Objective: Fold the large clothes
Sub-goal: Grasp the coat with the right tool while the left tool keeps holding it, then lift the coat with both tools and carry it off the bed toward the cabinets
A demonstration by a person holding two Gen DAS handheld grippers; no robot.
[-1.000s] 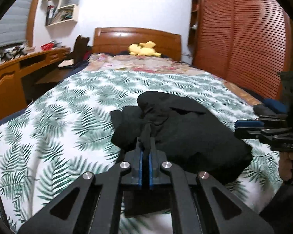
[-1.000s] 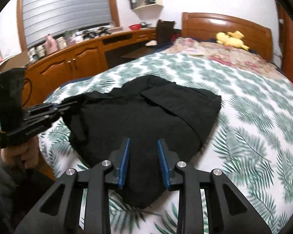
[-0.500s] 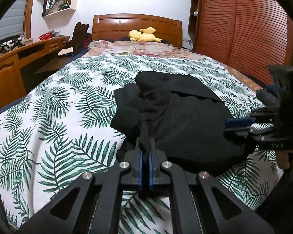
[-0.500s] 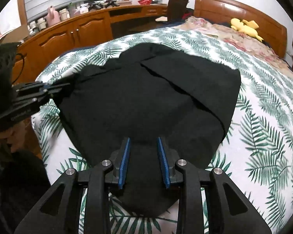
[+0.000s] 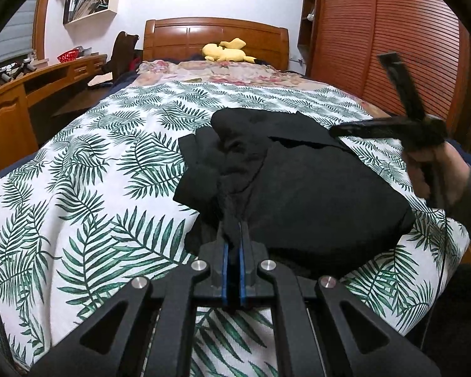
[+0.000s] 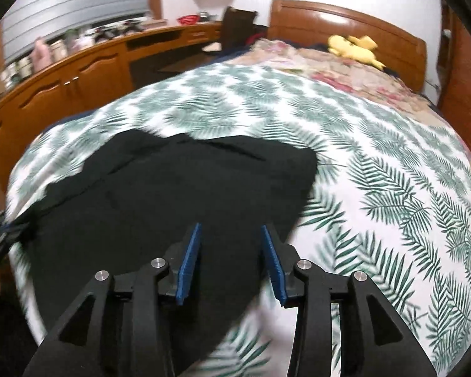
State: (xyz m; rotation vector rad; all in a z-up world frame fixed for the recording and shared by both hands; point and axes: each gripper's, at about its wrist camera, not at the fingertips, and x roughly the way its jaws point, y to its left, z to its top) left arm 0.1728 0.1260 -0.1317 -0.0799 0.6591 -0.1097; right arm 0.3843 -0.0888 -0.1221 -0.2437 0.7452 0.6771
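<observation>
My right gripper (image 6: 230, 256) has swung off to the side since a second ago: it sat low over the near edge of the black garment (image 5: 298, 188), now it's up over the garment's right side, blurred in the left wrist view, held in my hand (image 5: 439, 169), and its jaws are opening with nothing pinched between them, only cloth lying below. Left gripper (image 5: 232, 245) barely shifted; it stays clamped tight on a bunched fold at the garment's near left edge. The garment lies in a rough, partly folded heap on the palm-leaf bedspread (image 5: 94, 172), near the foot of the bed, well apart from the yellow plush toy (image 5: 226, 51) at the headboard. Step in hand, I'd say: mid-fold, left anchoring while right goes for a fresh hold. Next move likely needs right to drop onto the far right edge, close on it, then both carry cloth across evenly. Edge choice uncertain, black on black.
</observation>
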